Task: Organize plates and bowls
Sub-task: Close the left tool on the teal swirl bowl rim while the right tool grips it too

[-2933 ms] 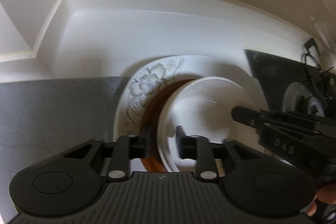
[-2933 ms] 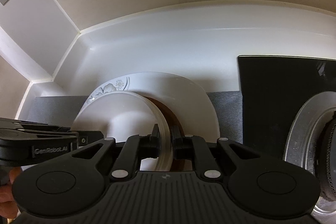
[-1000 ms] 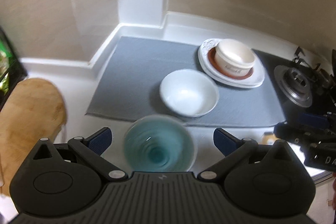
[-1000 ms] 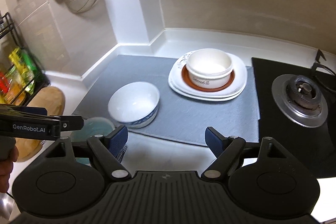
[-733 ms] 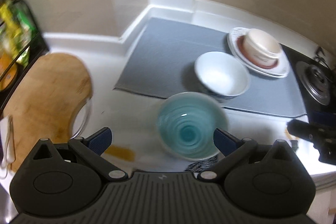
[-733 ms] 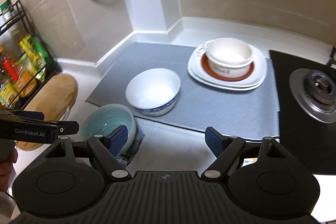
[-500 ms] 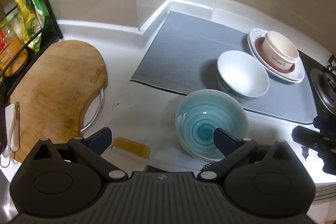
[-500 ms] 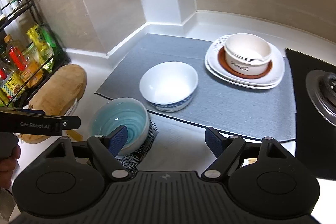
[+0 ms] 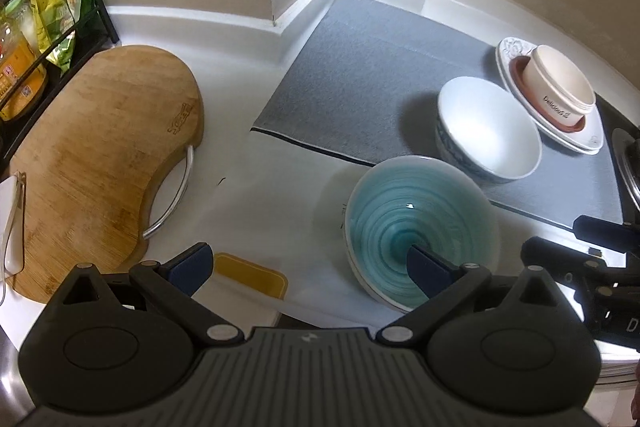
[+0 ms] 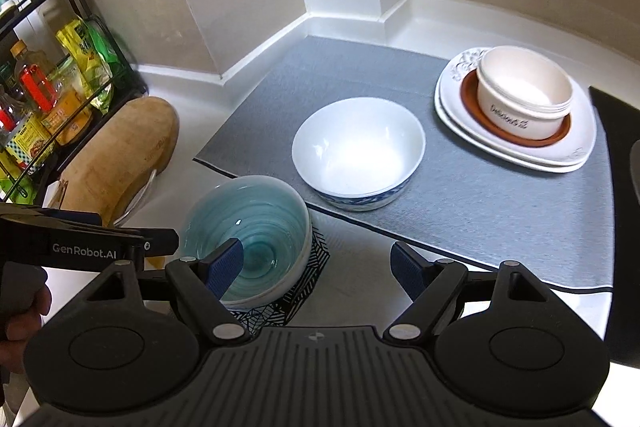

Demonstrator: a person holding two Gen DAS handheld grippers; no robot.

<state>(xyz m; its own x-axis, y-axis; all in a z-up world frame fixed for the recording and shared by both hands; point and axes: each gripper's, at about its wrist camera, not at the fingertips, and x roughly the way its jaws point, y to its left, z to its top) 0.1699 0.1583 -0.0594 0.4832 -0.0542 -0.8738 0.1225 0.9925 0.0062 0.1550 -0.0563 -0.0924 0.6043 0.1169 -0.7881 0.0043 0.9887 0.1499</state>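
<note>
A teal bowl (image 9: 420,227) stands on the white counter, just off the grey mat (image 9: 360,79). On the mat sit a white bowl with a blue band (image 10: 358,151) and a plate stack (image 10: 516,151) carrying a brown saucer and a cream bowl (image 10: 524,95). My left gripper (image 9: 310,265) is open above the counter; its right finger overlaps the teal bowl's near rim in the picture. My right gripper (image 10: 316,267) is open too, with its left finger in front of the teal bowl (image 10: 248,235). Neither holds anything.
A wooden cutting board (image 9: 100,155) lies at the left beside a black rack (image 10: 40,99) of bottles and packets. A yellow-lidded box (image 9: 248,275) sits near the front edge. A black patterned trivet (image 10: 308,267) is under the teal bowl. The stove (image 9: 628,163) is at the right.
Both grippers, earlier shut on the cream bowl's rim, now stand open. Both have pulled back and swung left and lower, so the teal bowl has come nearer in both views.
</note>
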